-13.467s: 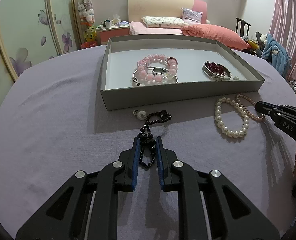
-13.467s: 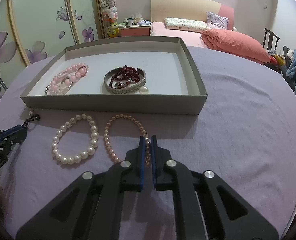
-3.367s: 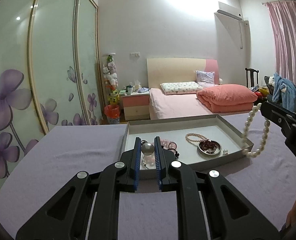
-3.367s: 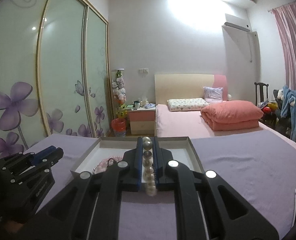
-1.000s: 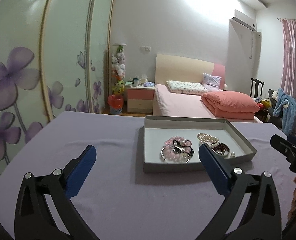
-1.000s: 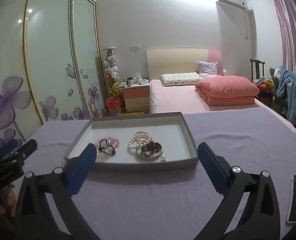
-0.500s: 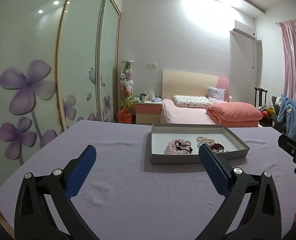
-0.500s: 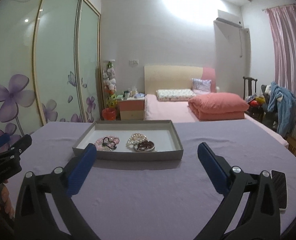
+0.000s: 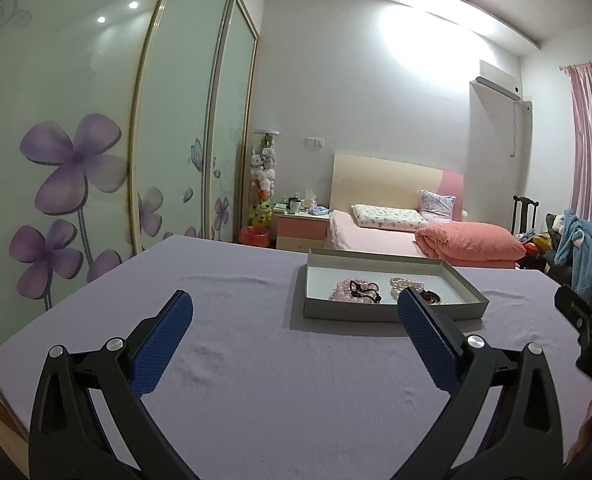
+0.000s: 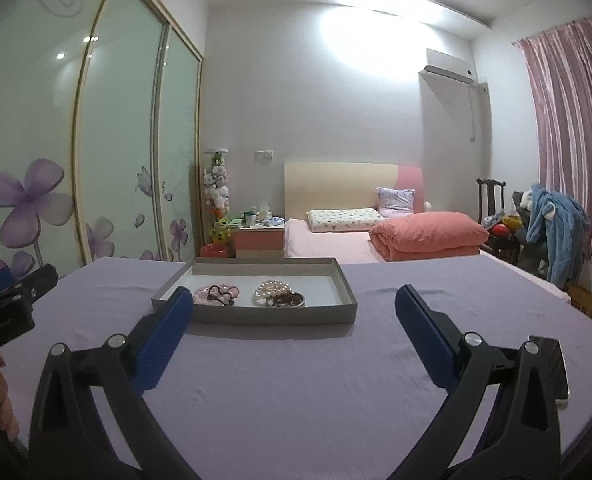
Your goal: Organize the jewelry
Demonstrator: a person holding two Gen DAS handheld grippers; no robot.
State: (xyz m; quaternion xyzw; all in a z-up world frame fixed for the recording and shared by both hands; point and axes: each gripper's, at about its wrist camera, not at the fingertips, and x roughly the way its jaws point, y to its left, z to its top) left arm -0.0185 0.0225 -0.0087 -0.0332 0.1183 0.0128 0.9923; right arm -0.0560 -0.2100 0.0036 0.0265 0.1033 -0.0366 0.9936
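We've got both tools up over the near edge of the table (image 10: pixel 296 380), purple cloth all across it. Left gripper (image 9: pixel 295 324) spread wide, blue pads far apart, nothing betw. them. Right gripper (image 10: pixel 294 320) same story: jaws wide, empty.

Jewelry's all in the grey tray (image 10: pixel 256 314), which sits toward the far edge of the table, approx. centre in the right wrist view. Inside we see a pink bead bracelet (image 10: pixel 202 294) w/ a black bead strand (image 10: pixel 221 294) lying on top of it, left part of the tray. Just beside, to the right, a white pearl bracelet (image 10: pixel 271 289) piled against a small round dish (image 10: pixel 292 301) holding dark red beads. Right part of the tray floor is bare white.

From the left wrist view, the tray (image 9: pixel 392 312) sits right of centre; our right pad's tip overlaps its near wall and covers part of the dish, so we can't tell what else is there.

Around us: a dark phone (image 10: pixel 552 364) flat near the right edge of the table, partly behind the right finger arm. Beyond the far edge, a bed (image 10: pixel 336 244) w/ a folded salmon quilt (image 10: pixel 428 236), a pink nightstand (image 10: pixel 258 240), sliding wardrobe doors (image 10: pixel 116 140) w/ purple flowers on the left, pink curtain (image 10: pixel 572 120) on the right. Cloth betw. us and the tray is bare, a few wrinkles only.
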